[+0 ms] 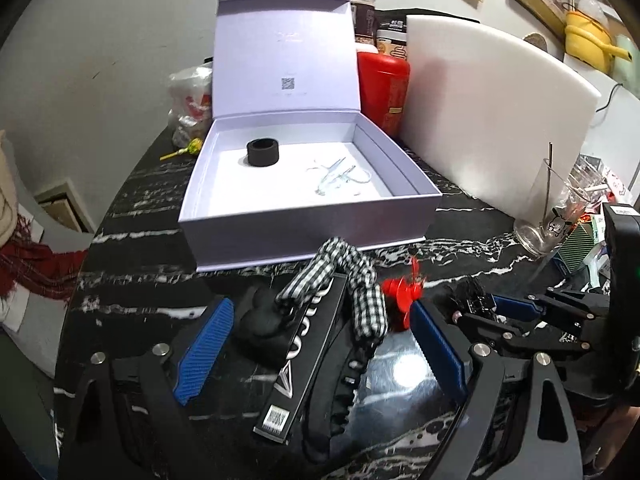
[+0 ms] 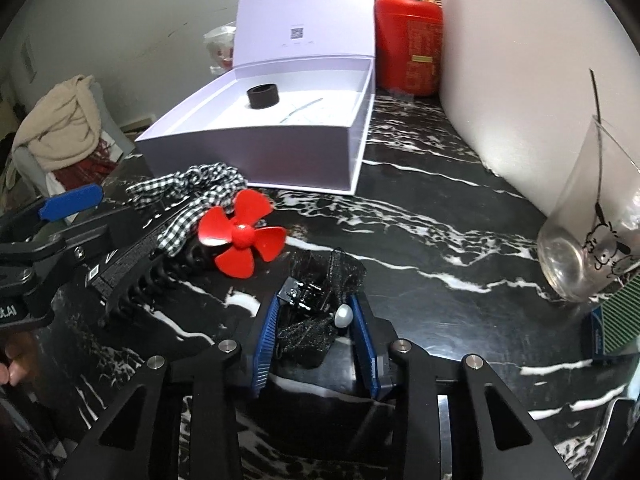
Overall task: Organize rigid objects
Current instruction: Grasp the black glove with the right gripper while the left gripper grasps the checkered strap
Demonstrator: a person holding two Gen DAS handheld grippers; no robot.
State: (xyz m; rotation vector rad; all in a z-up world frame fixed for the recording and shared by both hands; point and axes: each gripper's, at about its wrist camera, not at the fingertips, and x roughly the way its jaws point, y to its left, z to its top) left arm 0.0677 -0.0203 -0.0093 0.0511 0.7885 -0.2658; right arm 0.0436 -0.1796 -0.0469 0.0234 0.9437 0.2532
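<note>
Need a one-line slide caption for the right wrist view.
Right claw shut on a black mesh hair clip beside a red propeller.

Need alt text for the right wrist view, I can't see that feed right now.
The right gripper has its blue fingers closed on a black mesh hair clip with a pearl on the black marble table. Ahead to the left lie a red propeller and a checkered fabric bow; beyond them is an open white box holding a black ring.
</note>
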